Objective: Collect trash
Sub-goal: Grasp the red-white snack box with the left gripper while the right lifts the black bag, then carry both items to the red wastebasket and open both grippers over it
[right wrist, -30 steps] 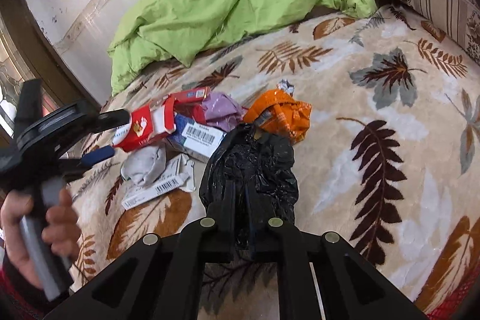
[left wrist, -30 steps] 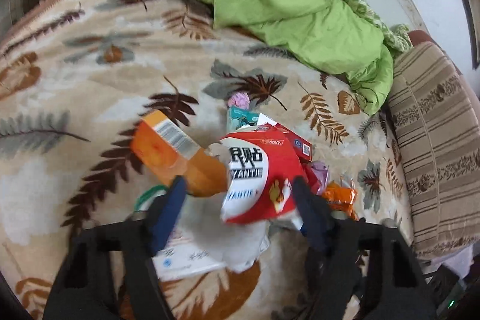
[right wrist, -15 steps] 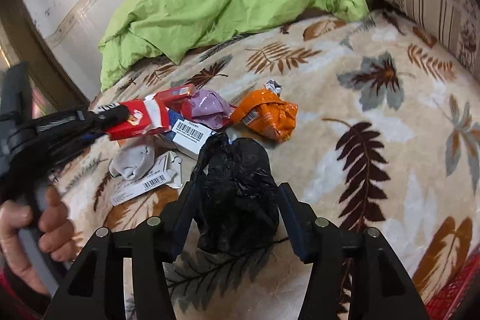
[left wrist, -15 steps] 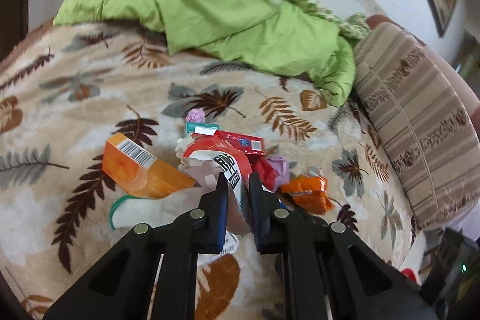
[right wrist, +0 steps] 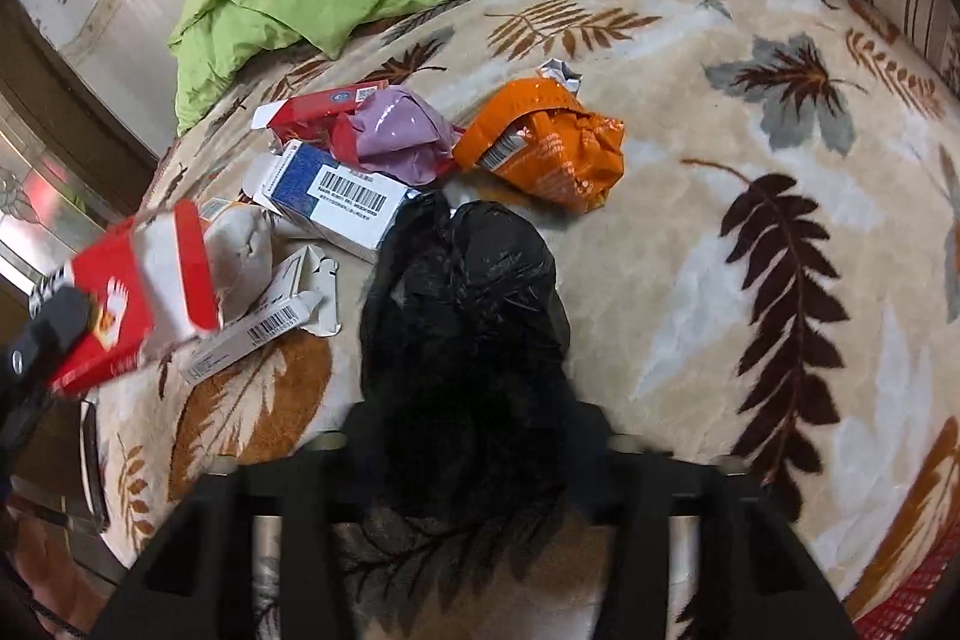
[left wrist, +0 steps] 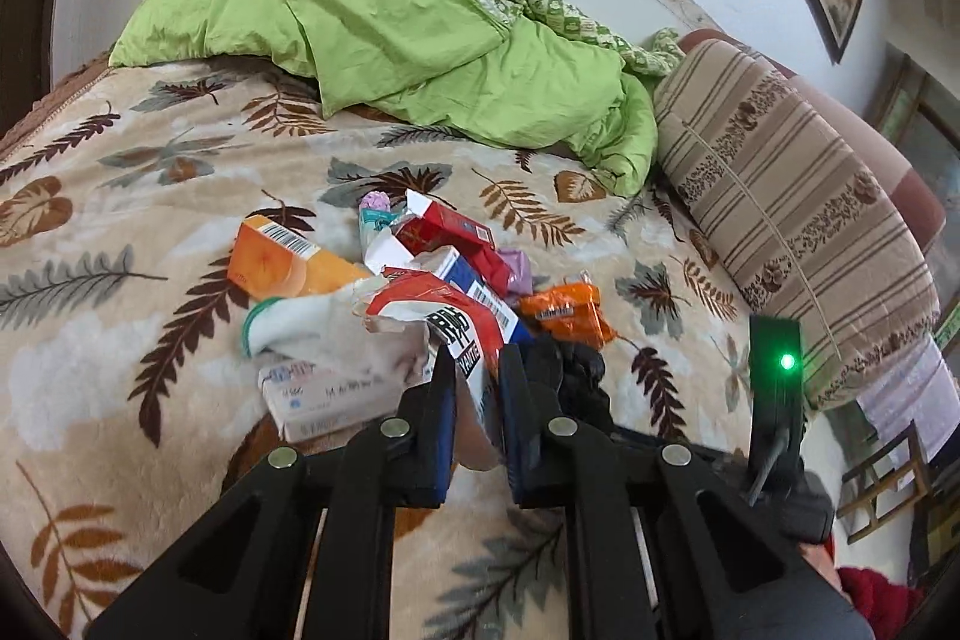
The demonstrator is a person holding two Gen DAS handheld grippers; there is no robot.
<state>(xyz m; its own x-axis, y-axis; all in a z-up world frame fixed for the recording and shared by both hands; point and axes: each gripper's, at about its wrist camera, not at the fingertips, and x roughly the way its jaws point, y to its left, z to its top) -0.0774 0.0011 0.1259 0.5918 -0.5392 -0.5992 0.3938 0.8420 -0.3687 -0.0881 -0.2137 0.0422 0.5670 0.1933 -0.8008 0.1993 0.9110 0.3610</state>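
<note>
A pile of trash lies on the leaf-patterned blanket (right wrist: 750, 112). My left gripper (left wrist: 474, 358) is shut on a red and white wrapper (left wrist: 444, 310), which hangs lifted at the left edge of the right wrist view (right wrist: 138, 292). A crumpled black bag (right wrist: 468, 292) sits between the fingers of my right gripper (right wrist: 474, 418), whose jaws are closing; the bag fills the gap and hides the fingertips. Behind the bag lie an orange wrapper (right wrist: 546, 148), a purple wrapper (right wrist: 396, 136), a blue and white box (right wrist: 336, 196) and a red box (right wrist: 318, 106).
An orange box (left wrist: 282, 262), a white cloth (left wrist: 300, 328) and a long white box (left wrist: 324, 394) lie left of the pile. A green quilt (left wrist: 390, 22) is bunched at the back. A striped pillow (left wrist: 780, 196) lies along the right.
My left gripper closed on the red and white wrapper and carried it up and toward the black bag. My right gripper let go of the bag, spread, sank lower around it and narrows again.
</note>
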